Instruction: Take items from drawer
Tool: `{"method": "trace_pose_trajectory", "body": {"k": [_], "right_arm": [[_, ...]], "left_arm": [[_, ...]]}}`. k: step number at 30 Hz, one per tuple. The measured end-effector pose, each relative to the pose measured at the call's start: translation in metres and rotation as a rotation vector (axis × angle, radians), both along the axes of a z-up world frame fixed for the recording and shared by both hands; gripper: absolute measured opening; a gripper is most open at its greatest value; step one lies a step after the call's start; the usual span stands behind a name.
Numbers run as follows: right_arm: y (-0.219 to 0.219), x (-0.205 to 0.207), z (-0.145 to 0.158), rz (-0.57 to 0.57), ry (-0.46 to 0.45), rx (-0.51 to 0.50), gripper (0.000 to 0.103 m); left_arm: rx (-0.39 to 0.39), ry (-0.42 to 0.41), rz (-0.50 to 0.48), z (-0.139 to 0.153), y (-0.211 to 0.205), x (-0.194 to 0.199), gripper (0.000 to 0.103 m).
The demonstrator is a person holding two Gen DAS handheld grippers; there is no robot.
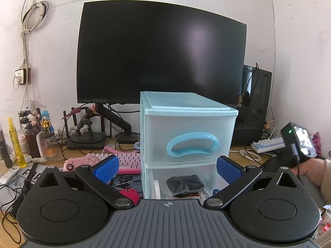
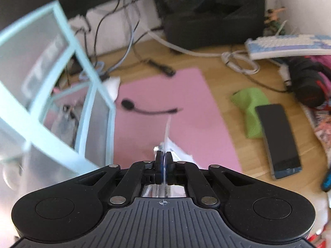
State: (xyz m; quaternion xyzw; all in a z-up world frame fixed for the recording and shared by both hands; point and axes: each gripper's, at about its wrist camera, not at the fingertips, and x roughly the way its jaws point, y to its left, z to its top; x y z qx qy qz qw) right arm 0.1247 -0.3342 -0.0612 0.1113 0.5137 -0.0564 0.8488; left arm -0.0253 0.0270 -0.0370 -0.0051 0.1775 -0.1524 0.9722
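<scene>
Clear plastic packet [image 2: 168,142] was held pinched between the right gripper [image 2: 163,161] jaws; a black item [image 1: 183,183] remained in the drawer [image 1: 175,177] ahead of the wide-open, empty left gripper [image 1: 167,165] jaws.

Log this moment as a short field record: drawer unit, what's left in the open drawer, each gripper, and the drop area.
drawer unit: light blue two-drawer unit, top drawer shut, bottom drawer pulled open
bottom drawer contents: black bagged item plus other small packets
left gripper: open, facing the drawer unit, holding nothing
right gripper: shut on a thin clear plastic packet, above the pink mat
on the mat: black headset microphone
beside the mat: green cloth, dark phone
</scene>
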Motion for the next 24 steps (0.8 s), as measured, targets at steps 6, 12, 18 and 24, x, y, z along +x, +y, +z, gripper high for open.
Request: {"method": "trace_pose_trajectory", "body": {"k": [6,12,18,24], "right_arm": [[0.017,0.000,0.002,0.035,-0.025,0.015,0.082],[0.014,-0.008,0.041,0.002,-0.081,0.052,0.086],[0.009,-0.026,0.079,-0.076,-0.118,0.182,0.092],[0.029,-0.052,0.116,-0.012,-0.197,0.134,0.103]], "left_arm": [[0.001,0.000,0.029,0.001,0.006,-0.003,0.103],[0.001,-0.001,0.037,0.002,0.011,-0.008,0.103],[-0.016,0.013,0.030,0.001,0.017,-0.012,0.103],[-0.031,0.021,-0.001,-0.003,0.019,-0.013,0.103]]}}
